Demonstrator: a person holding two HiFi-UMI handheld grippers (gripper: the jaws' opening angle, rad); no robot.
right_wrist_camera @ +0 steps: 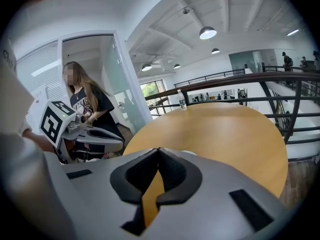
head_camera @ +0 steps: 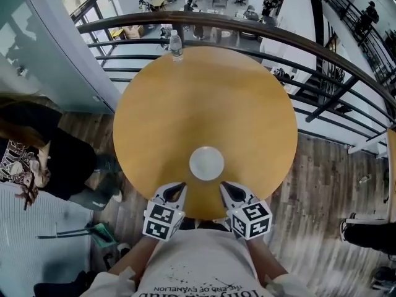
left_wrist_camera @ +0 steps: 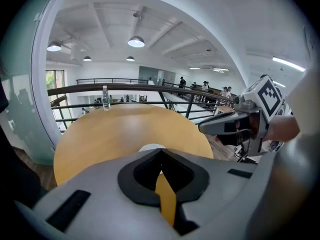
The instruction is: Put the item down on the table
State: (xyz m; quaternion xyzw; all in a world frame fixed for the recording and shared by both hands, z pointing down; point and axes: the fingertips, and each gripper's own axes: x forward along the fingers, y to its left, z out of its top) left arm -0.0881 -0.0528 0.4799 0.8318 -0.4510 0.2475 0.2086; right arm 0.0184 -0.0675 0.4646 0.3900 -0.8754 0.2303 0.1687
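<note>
Hovering at the round wooden table's [head_camera: 204,98] near edge, my left gripper [head_camera: 178,185] and right gripper [head_camera: 226,186] are clenched empty. The white disc [head_camera: 206,163] lies on the table just beyond them. Only the head view shows my shirt [head_camera: 204,268], its print partly reading "END OF".

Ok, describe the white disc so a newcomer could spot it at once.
A round wooden table stands by a dark railing. The disc lies near its close edge, just ahead of the left gripper and the right gripper. It is white and flat; the only other thing, a bottle, stands at the far edge.
</note>
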